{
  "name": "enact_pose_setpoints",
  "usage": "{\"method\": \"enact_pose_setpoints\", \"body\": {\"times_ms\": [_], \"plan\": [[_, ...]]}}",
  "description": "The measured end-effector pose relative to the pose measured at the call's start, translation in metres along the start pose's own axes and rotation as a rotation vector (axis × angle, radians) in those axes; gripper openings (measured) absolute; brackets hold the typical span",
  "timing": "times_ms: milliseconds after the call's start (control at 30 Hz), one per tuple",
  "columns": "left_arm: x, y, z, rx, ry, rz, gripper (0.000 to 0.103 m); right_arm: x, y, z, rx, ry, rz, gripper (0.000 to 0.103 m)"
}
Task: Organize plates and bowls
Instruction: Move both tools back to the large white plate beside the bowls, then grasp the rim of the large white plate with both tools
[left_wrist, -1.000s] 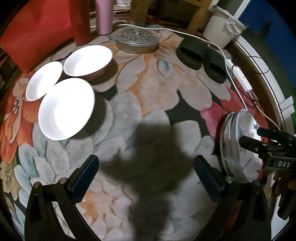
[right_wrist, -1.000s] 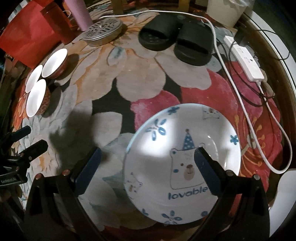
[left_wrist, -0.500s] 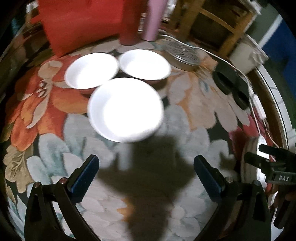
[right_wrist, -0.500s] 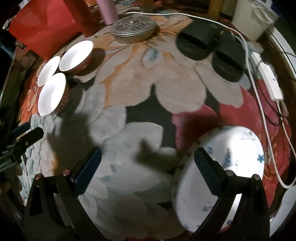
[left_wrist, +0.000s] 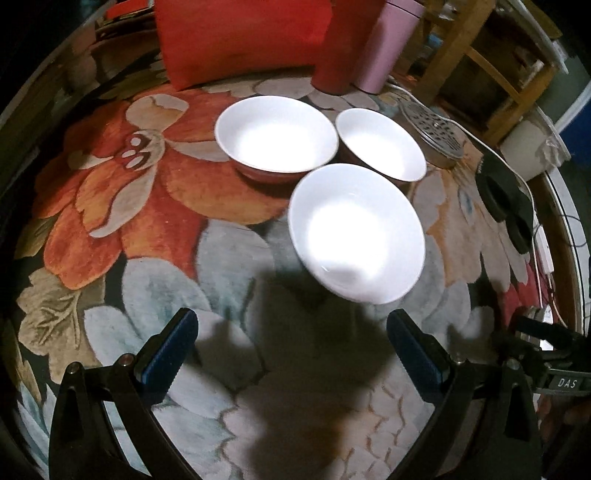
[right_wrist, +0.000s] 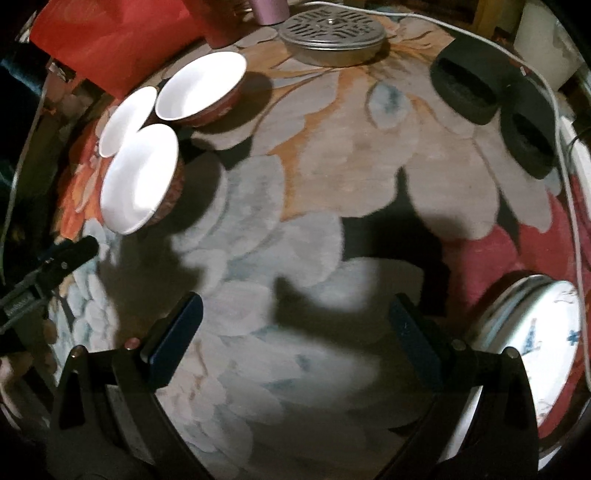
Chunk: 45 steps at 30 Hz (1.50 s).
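Three white bowls (left_wrist: 356, 232) clustered; plates (right_wrist: 532, 332) apart.

Floral rug (right_wrist: 317, 192) — black slippers (right_wrist: 465, 88), pink tumbler (left_wrist: 388, 44)

The frame's right edge is cutting off the stack of patterned plates (right_wrist: 532, 332), and the right gripper's finger (right_wrist: 417, 343) is covering part of its near rim; how many plates are stacked is not showing clearly. The nearest bowl (left_wrist: 356, 234) is hiding parts of the two bowls behind it. Motion blur is smearing the slippers (left_wrist: 506, 203). The red bag (left_wrist: 243, 37) is running off the top.
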<state>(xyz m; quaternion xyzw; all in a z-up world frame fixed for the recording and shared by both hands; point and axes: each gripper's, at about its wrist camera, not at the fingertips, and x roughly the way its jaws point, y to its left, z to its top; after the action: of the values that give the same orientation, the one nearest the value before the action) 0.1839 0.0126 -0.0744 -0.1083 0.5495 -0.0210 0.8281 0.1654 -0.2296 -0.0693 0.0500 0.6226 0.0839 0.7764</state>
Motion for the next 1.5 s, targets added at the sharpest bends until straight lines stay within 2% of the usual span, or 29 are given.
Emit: {"method": "enact_pose_setpoints", "body": {"times_ms": [133,267,333,400,567,633,667,800,867,933,967,1067,1200,1500], "plan": [[0.002,0.010,0.003,-0.025,-0.007,-0.015,0.102,0.008,0.007,0.008,0.061,0.006,0.092,0.097],[0.005,0.016,0.010,-0.050,-0.008,-0.025,0.101,0.014,0.022,0.021,0.077,0.009,0.156,0.080],[0.006,0.019,0.015,-0.065,-0.013,-0.033,0.098,0.016,0.031,0.030,0.080,0.003,0.177,0.070],[0.008,0.021,0.021,-0.079,-0.007,-0.038,0.087,0.020,0.039,0.041,0.092,0.002,0.196,0.061],[0.014,0.021,0.037,-0.100,0.004,-0.071,0.080,0.028,0.054,0.065,0.117,-0.021,0.257,0.060],[0.018,0.020,0.042,-0.103,0.013,-0.083,0.066,0.033,0.059,0.072,0.125,-0.022,0.271,0.060],[0.022,0.019,0.044,-0.105,0.025,-0.088,0.054,0.037,0.061,0.075,0.136,-0.018,0.279,0.060],[0.040,0.016,0.052,-0.130,0.068,-0.122,0.040,0.057,0.065,0.082,0.167,0.011,0.290,0.039],[0.047,0.013,0.055,-0.118,0.079,-0.120,0.035,0.067,0.065,0.084,0.173,0.026,0.287,0.030],[0.056,0.010,0.057,-0.109,0.105,-0.121,0.025,0.073,0.068,0.084,0.162,0.037,0.286,0.021],[0.060,0.008,0.057,-0.107,0.117,-0.124,0.016,0.077,0.071,0.084,0.156,0.043,0.282,0.018],[0.062,0.002,0.054,-0.066,0.115,-0.101,0.012,0.079,0.072,0.081,0.129,0.031,0.243,0.006],[0.056,-0.003,0.046,-0.062,0.103,-0.124,0.009,0.075,0.066,0.075,0.116,0.038,0.244,0.006],[0.024,-0.024,0.018,0.024,0.082,-0.154,0.009,0.041,0.057,0.054,0.062,0.044,0.219,0.007]]}}
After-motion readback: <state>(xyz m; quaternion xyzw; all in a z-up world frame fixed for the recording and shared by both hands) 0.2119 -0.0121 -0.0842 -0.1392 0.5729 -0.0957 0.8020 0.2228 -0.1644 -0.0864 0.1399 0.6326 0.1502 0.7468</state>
